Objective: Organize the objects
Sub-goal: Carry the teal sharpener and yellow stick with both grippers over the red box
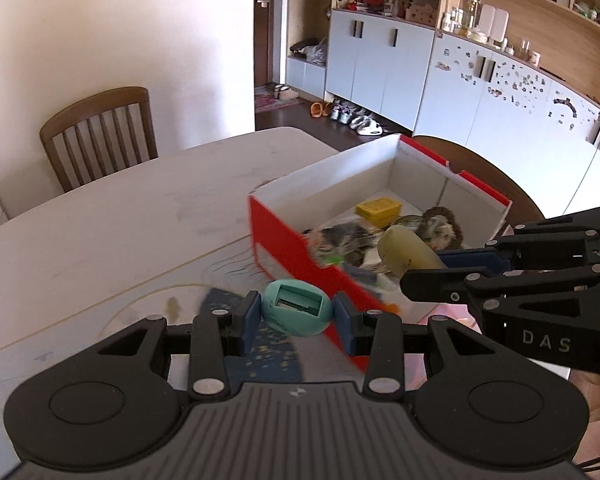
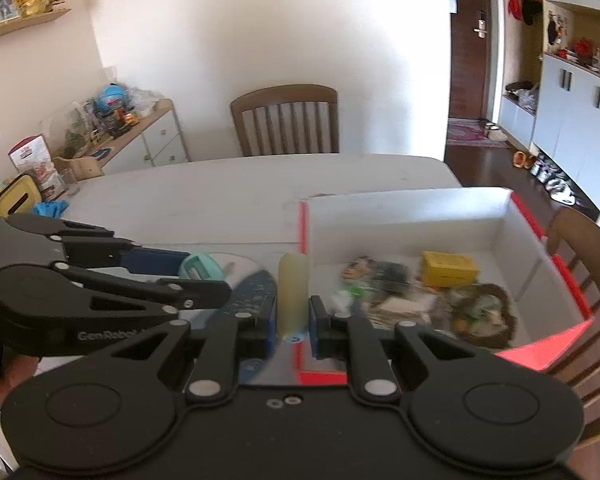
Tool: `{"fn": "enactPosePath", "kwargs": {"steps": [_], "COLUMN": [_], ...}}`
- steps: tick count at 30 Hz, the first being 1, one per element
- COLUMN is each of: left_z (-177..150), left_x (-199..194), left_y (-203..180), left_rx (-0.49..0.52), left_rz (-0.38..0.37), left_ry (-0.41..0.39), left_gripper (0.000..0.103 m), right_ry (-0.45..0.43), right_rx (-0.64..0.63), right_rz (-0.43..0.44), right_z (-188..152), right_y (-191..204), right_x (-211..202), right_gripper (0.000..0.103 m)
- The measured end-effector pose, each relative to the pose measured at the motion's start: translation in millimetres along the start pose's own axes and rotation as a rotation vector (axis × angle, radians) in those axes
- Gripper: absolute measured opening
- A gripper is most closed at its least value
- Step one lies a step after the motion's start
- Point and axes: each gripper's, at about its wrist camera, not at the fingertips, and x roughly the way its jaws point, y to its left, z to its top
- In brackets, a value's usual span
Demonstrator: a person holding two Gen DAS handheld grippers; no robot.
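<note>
A teal egg-shaped pencil sharpener (image 1: 298, 307) sits clamped between the blue pads of the left gripper (image 1: 297, 317), carried clear of the white table (image 1: 112, 216), its slotted face turned up toward the camera. At about two o'clock from it in the left wrist view, the right gripper (image 2: 293, 316) is closed on a pale yellow-green cylinder (image 2: 293, 292), probably an eraser or a glue stick, which stands upright between its fingers. Just past both, the red-and-white cardboard box (image 1: 284, 240) lies open on the table, already holding a yellow block (image 2: 448, 269), a brown fuzzy toy (image 2: 482, 310) and blurred small items that cannot be told apart. A blue patterned sheet (image 2: 256, 292) lies on the table beneath the grippers, at six o'clock from the box's near corner. The step in hand looks like the carry: both objects are held and neither is over the box's interior yet. The next move likely calls for bringing each gripper over the near wall, lowering toward a bare patch of floor, and only then parting the fingers, keeping the two grippers from colliding as they converge.
</note>
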Motion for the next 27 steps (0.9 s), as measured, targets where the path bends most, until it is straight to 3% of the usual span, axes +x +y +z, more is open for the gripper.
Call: {"fn": "enactPosePath", "kwargs": {"steps": [15, 27], "left_z": [19.8, 40.8], "left_x": [47.6, 94.1], "left_y": [-69.1, -88.1], "left_rx": [0.029, 0.024], "left_rz": [0.003, 0.005], "left_ry": [0.037, 0.076], "left_gripper": [0.039, 0.039], "right_ry": [0.004, 0.066], "right_rx": [0.011, 0.001], "right_rz": [-0.060, -0.038], "right_z": [-2.6, 11.8], "right_y": [-96.1, -135.6], "right_x": [-10.6, 35.2], "right_gripper": [0.014, 0.014]}}
